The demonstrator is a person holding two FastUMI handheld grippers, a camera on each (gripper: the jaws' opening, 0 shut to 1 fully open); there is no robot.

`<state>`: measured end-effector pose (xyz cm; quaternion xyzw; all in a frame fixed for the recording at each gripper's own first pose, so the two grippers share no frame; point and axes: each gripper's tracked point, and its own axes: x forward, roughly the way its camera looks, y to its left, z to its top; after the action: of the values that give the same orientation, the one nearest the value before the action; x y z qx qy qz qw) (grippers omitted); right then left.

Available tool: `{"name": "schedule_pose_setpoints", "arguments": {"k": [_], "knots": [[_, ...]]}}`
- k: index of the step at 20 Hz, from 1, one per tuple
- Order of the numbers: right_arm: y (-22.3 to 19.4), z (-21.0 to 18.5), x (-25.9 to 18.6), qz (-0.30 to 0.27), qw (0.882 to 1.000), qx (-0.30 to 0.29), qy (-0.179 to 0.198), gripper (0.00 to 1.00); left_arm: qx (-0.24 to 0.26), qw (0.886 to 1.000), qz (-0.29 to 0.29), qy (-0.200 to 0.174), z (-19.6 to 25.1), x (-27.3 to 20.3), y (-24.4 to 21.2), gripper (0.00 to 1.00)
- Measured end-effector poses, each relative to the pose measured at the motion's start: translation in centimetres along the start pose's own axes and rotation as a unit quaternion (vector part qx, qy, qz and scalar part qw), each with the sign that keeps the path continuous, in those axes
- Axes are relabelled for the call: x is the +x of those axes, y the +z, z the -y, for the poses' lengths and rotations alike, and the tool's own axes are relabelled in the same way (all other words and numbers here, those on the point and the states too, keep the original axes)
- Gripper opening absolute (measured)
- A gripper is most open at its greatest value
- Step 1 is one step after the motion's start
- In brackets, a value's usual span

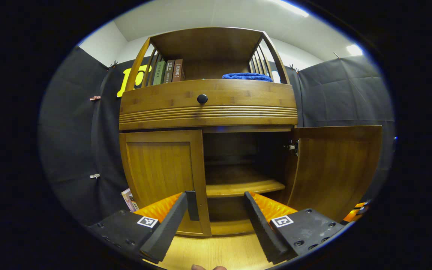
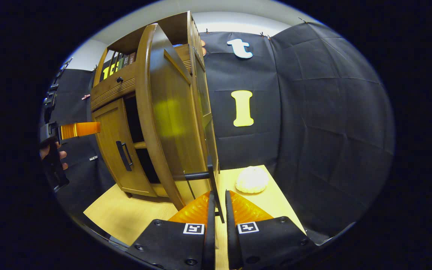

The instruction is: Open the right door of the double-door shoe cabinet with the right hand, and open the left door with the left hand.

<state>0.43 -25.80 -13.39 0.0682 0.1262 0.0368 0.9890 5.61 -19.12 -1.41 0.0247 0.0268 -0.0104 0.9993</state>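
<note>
The wooden shoe cabinet faces me in the left gripper view. Its left door is closed, with a black handle at its inner edge. My left gripper is open, low in front of the cabinet; its left finger sits just beside that handle. The right door stands swung out, baring an inner shelf. In the right gripper view, the right gripper is shut on the right door's black handle, with the right door seen nearly edge-on. The left gripper shows far left.
A drawer with a black knob sits above the doors. Books and a blue cloth lie on the top shelf. A white round object rests on the light wooden floor beside the cabinet. A small box leans at the cabinet's lower left.
</note>
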Motion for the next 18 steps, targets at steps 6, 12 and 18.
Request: {"name": "schedule_pose_setpoints", "arguments": {"k": [6,12,18], "knots": [[0.9,0.7,-1.2,0.014,1.000,-0.013,-0.001,0.21,0.002,1.000,-0.007,0.004,0.3,1.2,-0.9,0.92],[4.8,3.9,-3.1,0.087,0.995,-0.012,-0.051,0.83,0.005,1.000,-0.013,0.008,-1.0,3.3,-2.3,0.95],[4.7,4.9,-5.7,0.083,0.994,0.030,-0.057,1.00,0.024,0.999,-0.033,0.036,-4.7,8.2,-7.0,0.92]]}}
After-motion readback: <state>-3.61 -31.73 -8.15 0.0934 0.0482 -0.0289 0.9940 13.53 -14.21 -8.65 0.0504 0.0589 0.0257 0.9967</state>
